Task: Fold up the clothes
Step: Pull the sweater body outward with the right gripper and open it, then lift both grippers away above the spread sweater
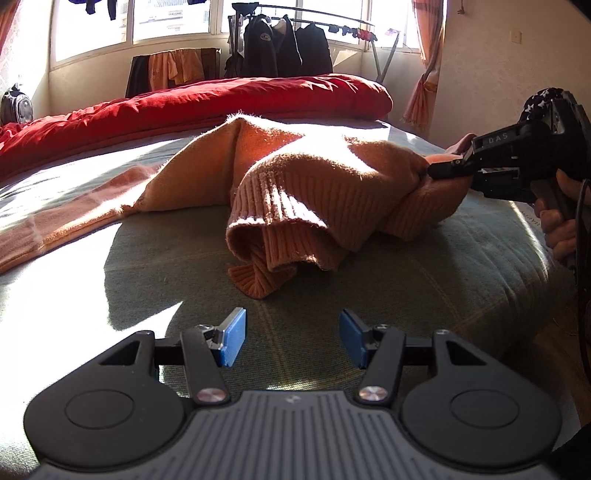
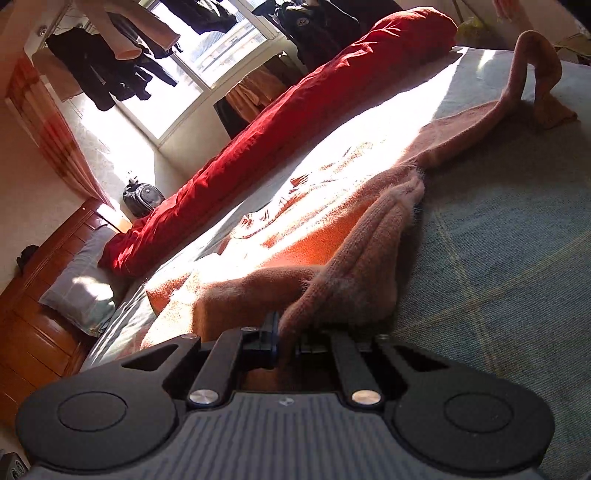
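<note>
The orange knit sweater [image 1: 295, 177] lies crumpled on the bed [image 1: 424, 280], one sleeve [image 1: 55, 225] stretched flat toward the left and a ribbed cuff [image 1: 258, 277] drooping toward the near edge. The bed wears a grey-green checked cover, half in hard sunlight. Along its far side runs a rolled red duvet [image 1: 207, 103], with a grey pillow [image 2: 79, 291] against a wooden headboard [image 2: 40, 314] at one end. Behind the duvet, big windows [image 1: 177, 22] fill the wall, dark jackets hang on a garment rack [image 1: 291, 48], and orange curtains [image 1: 424, 74] frame the corner.

The right gripper [image 1: 436, 170], held in a hand [image 1: 561, 229] at the bed's right edge, has its jaws pressed together on a bunched fold of the sweater [image 2: 351, 273]; the right wrist view shows the knit pulled in between them.

The left gripper [image 1: 291, 341] hovers over bare cover, just short of the ribbed cuff, its jaws spread wide with blue pads [image 1: 233, 336] showing, touching nothing.
</note>
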`<state>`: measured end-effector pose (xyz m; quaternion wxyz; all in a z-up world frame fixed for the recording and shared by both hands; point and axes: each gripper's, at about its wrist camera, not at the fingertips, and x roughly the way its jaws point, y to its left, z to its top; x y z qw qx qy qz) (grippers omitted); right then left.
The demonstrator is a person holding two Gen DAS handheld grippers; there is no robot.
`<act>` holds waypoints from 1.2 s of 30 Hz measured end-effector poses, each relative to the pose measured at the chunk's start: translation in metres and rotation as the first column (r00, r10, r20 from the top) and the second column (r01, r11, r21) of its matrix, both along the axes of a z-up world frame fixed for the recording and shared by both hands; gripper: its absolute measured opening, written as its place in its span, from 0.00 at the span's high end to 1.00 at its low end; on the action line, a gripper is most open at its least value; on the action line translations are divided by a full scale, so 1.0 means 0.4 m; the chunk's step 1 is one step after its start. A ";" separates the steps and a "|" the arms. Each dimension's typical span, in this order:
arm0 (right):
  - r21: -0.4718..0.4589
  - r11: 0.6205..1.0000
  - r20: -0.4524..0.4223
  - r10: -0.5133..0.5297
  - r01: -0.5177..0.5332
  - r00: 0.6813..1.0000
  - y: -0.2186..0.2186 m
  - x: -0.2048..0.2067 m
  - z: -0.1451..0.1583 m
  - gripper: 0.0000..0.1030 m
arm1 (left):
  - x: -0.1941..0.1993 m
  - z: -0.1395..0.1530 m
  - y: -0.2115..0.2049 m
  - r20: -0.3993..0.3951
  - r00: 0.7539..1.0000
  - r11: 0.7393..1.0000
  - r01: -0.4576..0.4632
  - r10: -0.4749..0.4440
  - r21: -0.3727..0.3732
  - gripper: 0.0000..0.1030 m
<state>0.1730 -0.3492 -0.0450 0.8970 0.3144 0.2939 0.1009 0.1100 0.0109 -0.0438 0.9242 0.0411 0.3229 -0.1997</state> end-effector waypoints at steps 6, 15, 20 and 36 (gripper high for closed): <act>-0.061 0.998 0.023 -0.025 0.026 0.999 -0.066 -0.037 0.060 0.91 | -0.012 0.009 -0.012 0.012 1.000 1.000 0.015 -0.015 0.003 0.45; -0.068 0.993 0.005 -0.098 0.098 0.995 -0.153 -0.062 0.076 0.92 | -0.028 0.019 -0.015 0.029 0.999 1.000 0.014 -0.014 0.013 0.45; -0.074 0.991 -0.061 -0.117 0.113 0.991 -0.178 -0.050 0.065 0.90 | -0.031 0.014 -0.016 0.023 1.000 1.000 0.004 -0.004 0.013 0.45; -0.362 0.932 -0.019 0.002 -0.009 1.000 -0.051 -0.126 0.148 0.35 | -0.039 0.002 -0.035 0.018 0.999 0.999 0.029 -0.029 0.015 0.45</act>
